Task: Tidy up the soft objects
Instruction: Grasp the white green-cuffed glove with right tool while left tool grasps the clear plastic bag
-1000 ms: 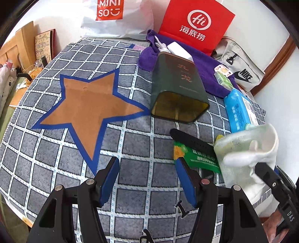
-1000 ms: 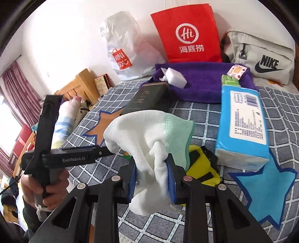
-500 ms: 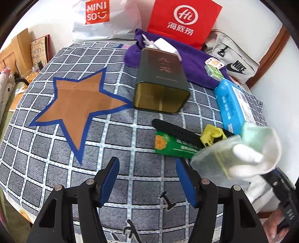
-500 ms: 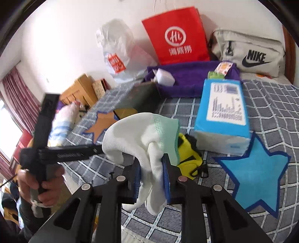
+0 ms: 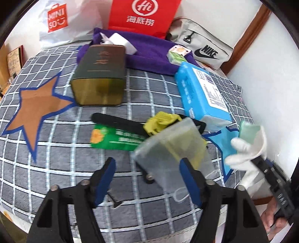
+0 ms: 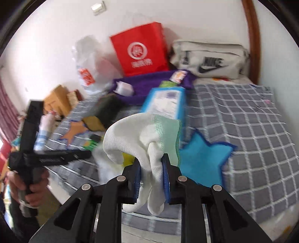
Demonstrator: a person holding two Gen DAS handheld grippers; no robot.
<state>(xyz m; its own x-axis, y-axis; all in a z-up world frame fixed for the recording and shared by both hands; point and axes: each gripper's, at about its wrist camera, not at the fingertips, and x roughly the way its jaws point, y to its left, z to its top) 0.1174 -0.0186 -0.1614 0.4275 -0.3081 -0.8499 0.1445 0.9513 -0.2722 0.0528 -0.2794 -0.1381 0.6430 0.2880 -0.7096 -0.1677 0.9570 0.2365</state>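
the right gripper (image 6: 151, 179) is pinching a white knit glove with a pale green cuff (image 6: 147, 134) between its blue pads, the cloth bunched and hanging off both sides of the jaws above the near edge of the grey checked blanket (image 6: 252, 130). the left gripper (image 5: 147, 179) is empty — its jaws have just been opening and are standing wide, with only the corner of a clear plastic zip bag (image 5: 168, 153) reaching between them, and no pad is pressing on it as far as i can tell.

the step in hand looks like carrying the glove to that bag, or to wherever the soft things are going. doing it well probably means keeping the pinch firm on the thick middle of the glove, since the loose fingers are dangling and could snag, and using the open left jaws to take the bag's lip and hold its mouth up before the glove goes in.

around it, a blue pack of tissues (image 5: 203, 93) is lying just behind the bag, a dark green rectangular tin (image 5: 101, 74) is lying on its side further left, and a yellow strap clip on a black band (image 5: 158, 123) plus a green sachet (image 5: 114, 138) are lying right by the bag's far edge — these could get dragged along. a purple towel (image 5: 147, 50) and a red paper bag (image 5: 143, 15) are sitting at the back, out of the way.
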